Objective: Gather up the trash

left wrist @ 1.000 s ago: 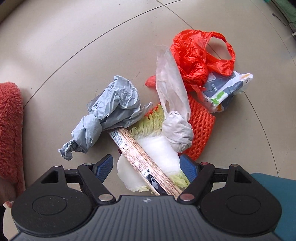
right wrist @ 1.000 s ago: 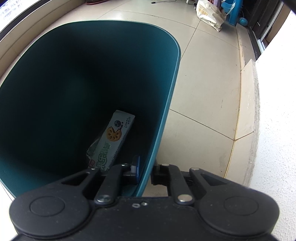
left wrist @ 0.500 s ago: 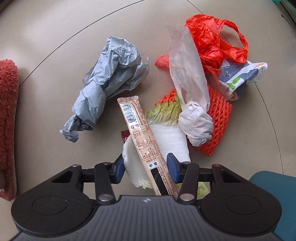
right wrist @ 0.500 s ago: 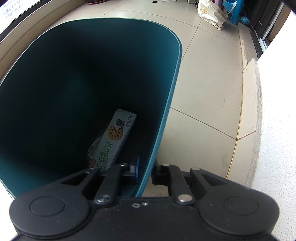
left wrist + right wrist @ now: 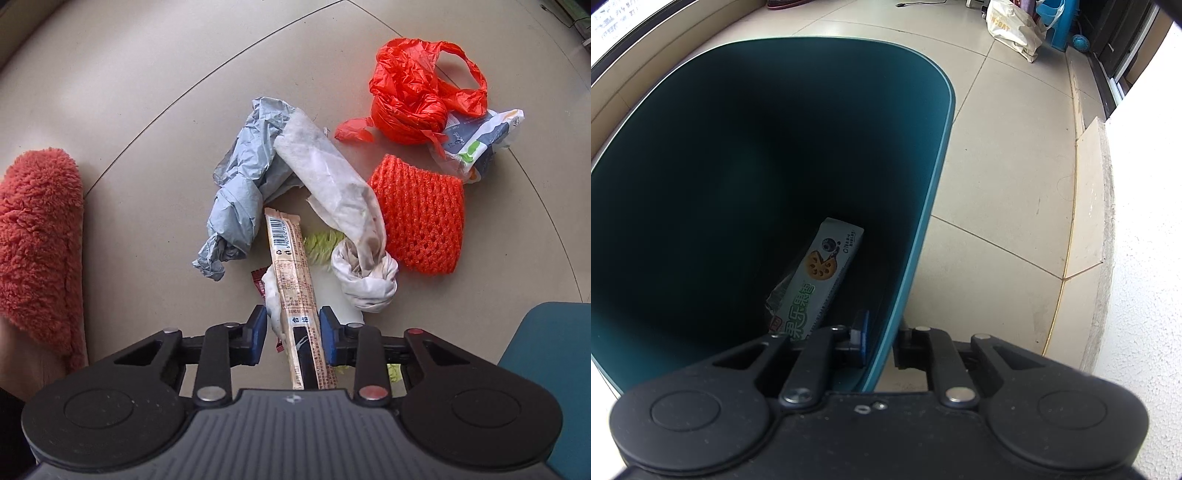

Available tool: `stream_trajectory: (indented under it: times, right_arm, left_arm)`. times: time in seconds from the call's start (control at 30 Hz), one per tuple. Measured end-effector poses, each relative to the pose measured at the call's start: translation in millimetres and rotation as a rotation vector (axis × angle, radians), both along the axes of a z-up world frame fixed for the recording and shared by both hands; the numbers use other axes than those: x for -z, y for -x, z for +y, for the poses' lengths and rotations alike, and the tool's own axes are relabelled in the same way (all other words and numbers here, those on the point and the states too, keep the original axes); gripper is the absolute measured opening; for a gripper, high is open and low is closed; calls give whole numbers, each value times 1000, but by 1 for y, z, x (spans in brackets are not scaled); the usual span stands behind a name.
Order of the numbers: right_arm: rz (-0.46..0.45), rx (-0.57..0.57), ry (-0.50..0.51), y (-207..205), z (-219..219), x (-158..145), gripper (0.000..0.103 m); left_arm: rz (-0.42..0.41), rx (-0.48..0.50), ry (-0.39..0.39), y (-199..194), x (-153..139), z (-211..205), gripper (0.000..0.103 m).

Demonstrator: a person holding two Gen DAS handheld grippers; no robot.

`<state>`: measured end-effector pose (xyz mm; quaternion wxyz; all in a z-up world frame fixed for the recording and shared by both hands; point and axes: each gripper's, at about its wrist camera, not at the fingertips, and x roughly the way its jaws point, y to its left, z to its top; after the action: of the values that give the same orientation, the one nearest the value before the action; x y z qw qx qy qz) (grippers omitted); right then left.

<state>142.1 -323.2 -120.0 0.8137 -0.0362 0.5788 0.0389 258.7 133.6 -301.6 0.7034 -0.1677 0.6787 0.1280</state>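
My left gripper (image 5: 293, 334) is shut on a long beige snack wrapper (image 5: 291, 273) together with a white cabbage leaf (image 5: 272, 295), held above the tiled floor. Below lie a crumpled grey bag (image 5: 247, 184), a knotted white plastic bag (image 5: 347, 214), an orange foam net (image 5: 417, 214), a red plastic bag (image 5: 413, 96) and a white printed packet (image 5: 476, 140). My right gripper (image 5: 881, 341) is shut on the rim of the teal bin (image 5: 934, 173). A green-and-white biscuit box (image 5: 820, 273) lies inside the bin.
A red fuzzy slipper (image 5: 37, 236) is at the left edge. The teal bin's corner (image 5: 550, 369) shows at lower right of the left wrist view. A white wall (image 5: 1145, 258) runs along the bin's right; a bag (image 5: 1015, 29) and blue items stand far back.
My left gripper closed on the beige wrapper and cabbage leaf and lifted them off the pile. The white knotted bag shifted. The right gripper kept its hold on the bin.
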Motion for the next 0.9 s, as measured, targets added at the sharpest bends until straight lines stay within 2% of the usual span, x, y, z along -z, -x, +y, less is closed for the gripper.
stream_trajectory:
  times: [0.2,0.3,0.43,0.5,0.6,0.63,0.67,0.73,0.9]
  right_arm:
    - [-1,2,-4,1,0,-1,13]
    - [-3,-1,-1,1,1,-1,14]
    - [-7,-8,5,4,4,1,14]
    - [-7,-9,3,4,5,1,15]
    - [-7,-6,-4,5,4,0,15]
    - [-7,-6,-7,5,3,0,15]
    - [-7,-5,-8,5,3,0,15]
    - [-7,-5,-9,5,2,0,15]
    - [-7,-5,-9,5,2,0,16]
  left_arm:
    - [-56,65,34,10,-8,2,29]
    - [-21,150,-11,17,5,-11,29]
    - [45,174,-12,22,16,-9,29]
    - [50,164,-16,22,11,-4,30]
    - [21,185,-68,21,-7,-4,32]
    - [16,195,-83,21,-11,-5,36]
    - [9,215,-98,20,-17,-8,51]
    - [-16,250,-119,20,-25,-11,73]
    - [-24,265,-154,21,-27,-12,74]
